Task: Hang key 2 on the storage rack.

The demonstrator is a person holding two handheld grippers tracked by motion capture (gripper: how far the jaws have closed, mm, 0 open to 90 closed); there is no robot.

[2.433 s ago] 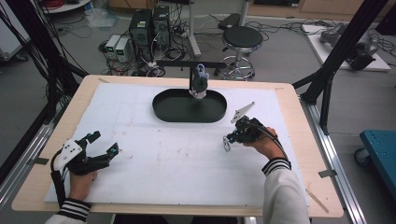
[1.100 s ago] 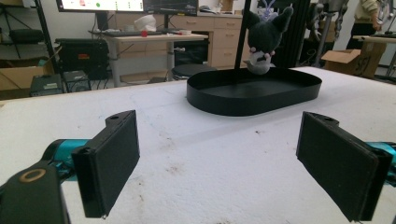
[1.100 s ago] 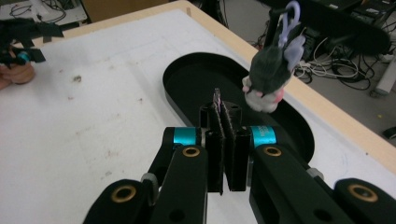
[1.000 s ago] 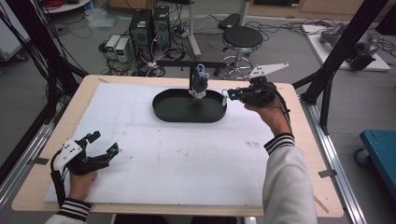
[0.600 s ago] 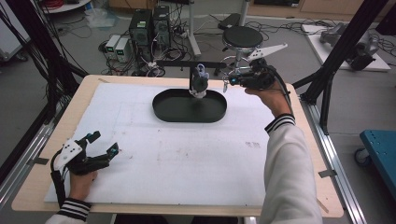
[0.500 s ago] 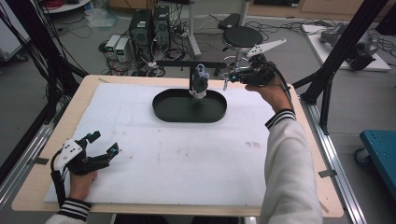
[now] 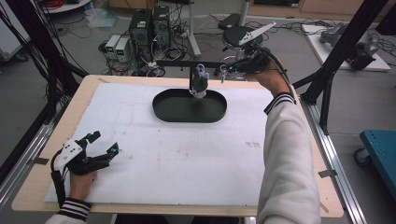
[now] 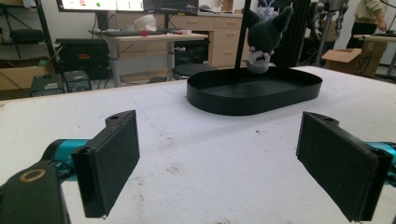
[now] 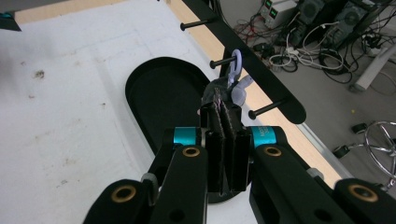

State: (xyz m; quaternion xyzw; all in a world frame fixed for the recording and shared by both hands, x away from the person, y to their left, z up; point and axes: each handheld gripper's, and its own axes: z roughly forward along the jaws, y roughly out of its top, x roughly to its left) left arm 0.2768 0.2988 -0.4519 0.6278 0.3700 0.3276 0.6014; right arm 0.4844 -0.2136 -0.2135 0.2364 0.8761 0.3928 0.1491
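Two grippers: left gripper [image 7: 105,142] rests wide, holding nothing, at the near left corner of the table [image 7: 37,186]. One black oval tray [image 7: 161,112] at the far middle. One dark plush toy [image 7: 200,84] hangs by its lavender ring over the tray. Three pegs [image 9: 222,61] on one rack. Right gripper [image 7: 224,72], raised beside the rack, pinches one thin small piece [image 9: 218,105], kind unclear. Risks, I judge: the slim pinch slips, or the jaws nudge the plush off its peg.

A grey floor [image 7: 56,51] is seen beyond the table, strewn with cables [image 7: 180,28]. Computer towers [image 7: 149,23] are set beside a round stool [image 7: 238,35]. Wooden desks [image 8: 154,39] and drawer cabinets [image 8: 224,35] are lined against a pale wall.
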